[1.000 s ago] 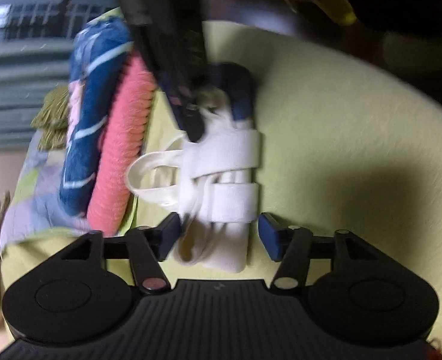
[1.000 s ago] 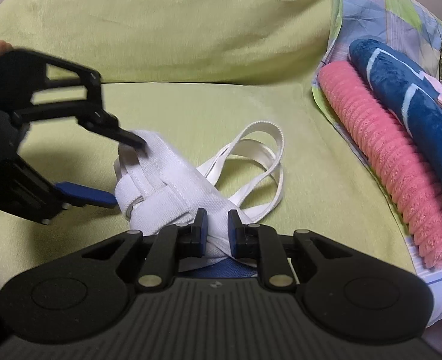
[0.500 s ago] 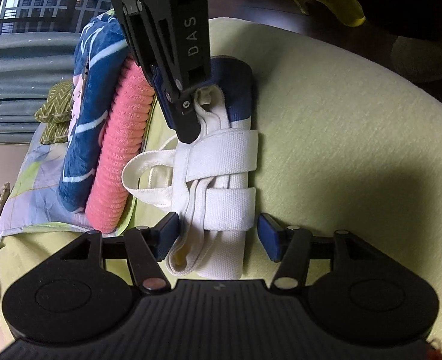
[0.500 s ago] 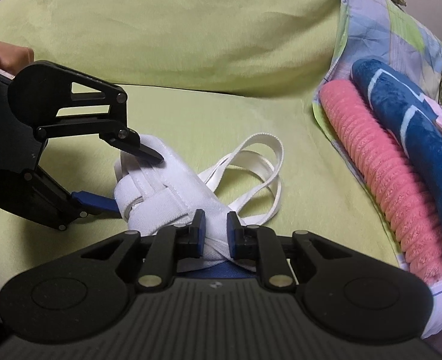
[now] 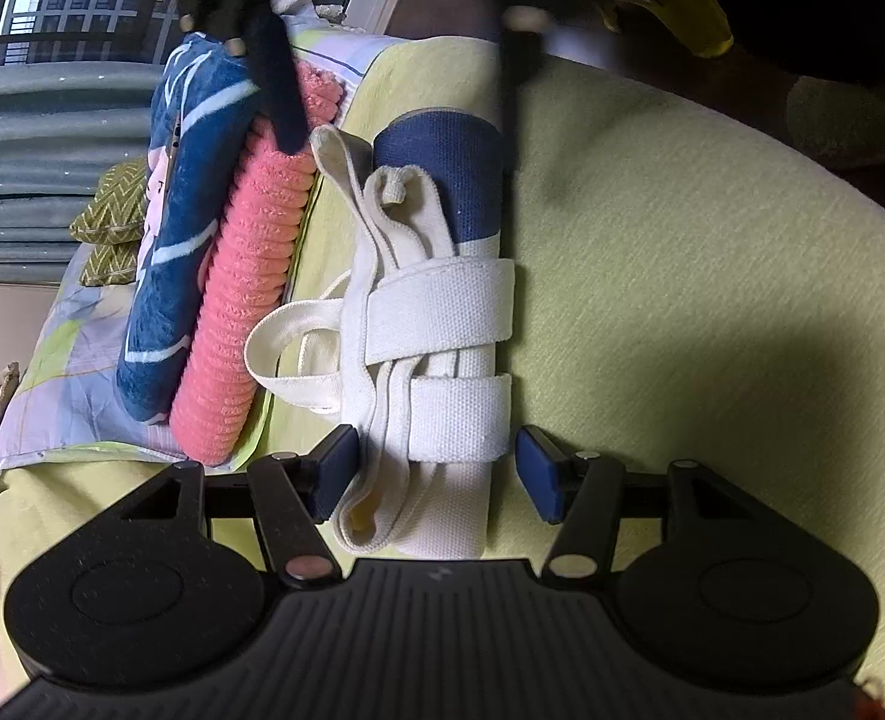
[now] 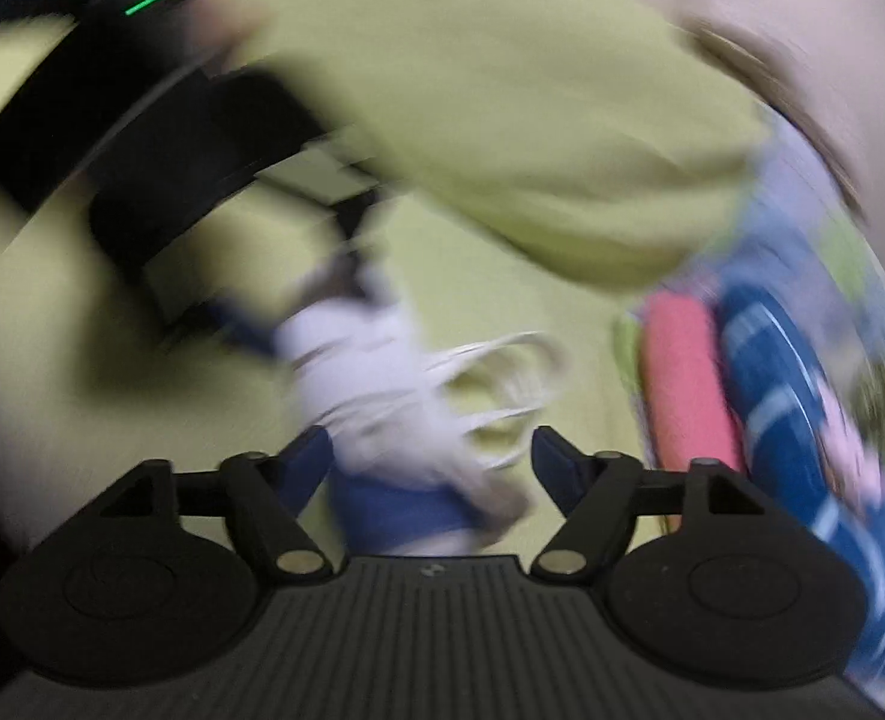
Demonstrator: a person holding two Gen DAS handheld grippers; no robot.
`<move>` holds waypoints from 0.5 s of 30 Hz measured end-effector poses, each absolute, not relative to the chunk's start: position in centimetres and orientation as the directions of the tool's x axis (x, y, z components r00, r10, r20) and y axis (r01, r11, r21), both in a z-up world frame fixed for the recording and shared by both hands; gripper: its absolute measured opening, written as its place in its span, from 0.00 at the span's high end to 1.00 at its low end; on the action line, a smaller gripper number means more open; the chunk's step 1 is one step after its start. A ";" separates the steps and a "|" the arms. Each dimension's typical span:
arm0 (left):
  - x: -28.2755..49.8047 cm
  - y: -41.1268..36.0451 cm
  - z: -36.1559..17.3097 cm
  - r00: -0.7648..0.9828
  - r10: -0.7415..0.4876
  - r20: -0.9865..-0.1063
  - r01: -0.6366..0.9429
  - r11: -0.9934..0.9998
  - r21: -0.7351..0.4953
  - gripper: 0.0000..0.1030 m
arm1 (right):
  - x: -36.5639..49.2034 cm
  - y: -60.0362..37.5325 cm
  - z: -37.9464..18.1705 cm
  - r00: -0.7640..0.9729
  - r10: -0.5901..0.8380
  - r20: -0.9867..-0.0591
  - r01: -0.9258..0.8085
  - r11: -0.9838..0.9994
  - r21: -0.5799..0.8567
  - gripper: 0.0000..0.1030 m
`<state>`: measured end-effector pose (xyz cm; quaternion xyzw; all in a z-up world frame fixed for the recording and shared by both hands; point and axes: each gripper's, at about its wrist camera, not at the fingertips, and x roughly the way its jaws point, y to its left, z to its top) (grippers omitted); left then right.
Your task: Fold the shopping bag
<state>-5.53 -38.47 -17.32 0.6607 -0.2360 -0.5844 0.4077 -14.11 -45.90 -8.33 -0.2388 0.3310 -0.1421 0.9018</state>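
The shopping bag (image 5: 442, 324) lies rolled into a white tube with a navy far end, its straps wrapped around it, on the yellow-green sofa cover (image 5: 712, 312). My left gripper (image 5: 436, 471) straddles the near end, pads close against both sides. In the left wrist view my right gripper (image 5: 397, 132) shows as two blurred dark fingers, one on each side of the navy end. Its jaws are opening and do not press on the bag. The right wrist view is motion-blurred: the right gripper (image 6: 430, 462) stands wide with the bag (image 6: 370, 372) just ahead of it.
A pink ribbed roll (image 5: 244, 276) and a blue patterned blanket (image 5: 184, 210) lie on a patchwork cloth (image 5: 64, 360) beside the bag. An olive zigzag cushion (image 5: 112, 210) sits behind them. The sofa back rises behind the bag.
My right gripper was shut on the bag's strap end; it has let go, its jaws have spread wide and it has rolled and shifted. The left gripper and the bag have stayed put.
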 end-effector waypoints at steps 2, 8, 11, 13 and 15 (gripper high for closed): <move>-5.5 -38.4 -17.3 0.202 -0.790 -0.579 0.166 -0.555 0.815 0.42 | -13.8 -44.5 -10.4 0.727 -0.461 -0.509 0.019 0.754 -0.656 0.30; -5.0 -38.4 -17.0 0.183 -0.785 -0.592 0.194 -0.562 0.804 0.42 | -11.8 -44.4 -16.1 0.750 -0.560 -0.351 -0.115 0.413 -0.904 0.35; -4.7 -38.7 -16.5 0.166 -0.774 -0.611 0.238 -0.570 0.786 0.40 | -10.9 -46.2 -15.7 0.752 -0.516 -0.409 -0.107 0.517 -0.849 0.50; -4.7 -39.1 -16.1 0.160 -0.765 -0.624 0.266 -0.575 0.774 0.40 | -10.5 -47.7 -15.0 0.746 -0.486 -0.456 -0.084 0.610 -0.788 0.52; -4.8 -39.3 -15.7 0.157 -0.757 -0.634 0.294 -0.577 0.762 0.40 | -10.0 -49.0 -13.7 0.735 -0.449 -0.508 -0.046 0.714 -0.698 0.53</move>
